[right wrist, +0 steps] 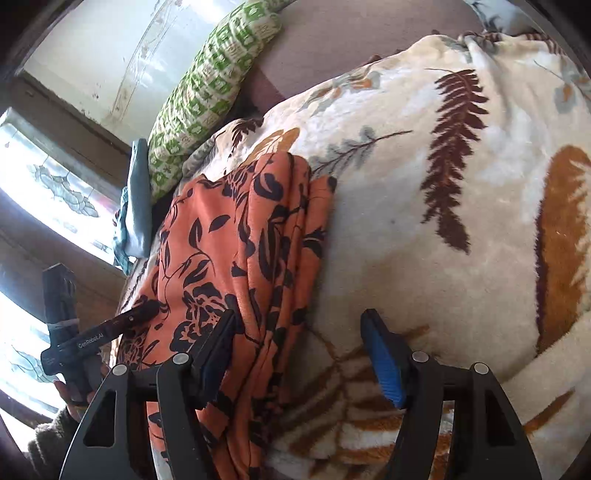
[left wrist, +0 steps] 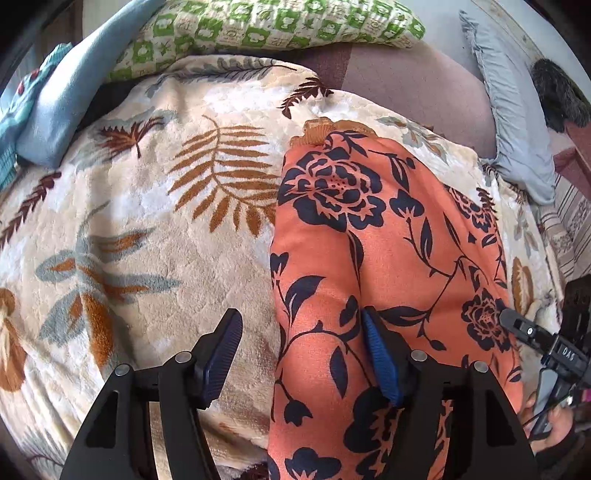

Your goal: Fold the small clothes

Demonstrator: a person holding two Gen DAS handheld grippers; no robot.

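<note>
An orange garment with dark navy flowers point(left wrist: 388, 236) lies folded lengthwise on a cream leaf-print blanket point(left wrist: 147, 229). My left gripper point(left wrist: 301, 354) is open over the garment's left edge, its right finger on the cloth, its left finger over the blanket. In the right wrist view the same garment point(right wrist: 236, 258) lies in a long strip with stacked folds along its right edge. My right gripper point(right wrist: 299, 350) is open over that right edge, holding nothing. The right gripper's fingertip point(left wrist: 517, 323) shows at the garment's right side in the left view. The left gripper point(right wrist: 110, 328) shows in the right view.
A green checked pillow point(left wrist: 280, 26) lies at the back, also in the right wrist view point(right wrist: 207, 92). Blue cloth point(left wrist: 55, 96) is piled at the far left. A grey ruffled pillow point(left wrist: 513, 122) lies at the right. A window point(right wrist: 44, 192) is left of the bed.
</note>
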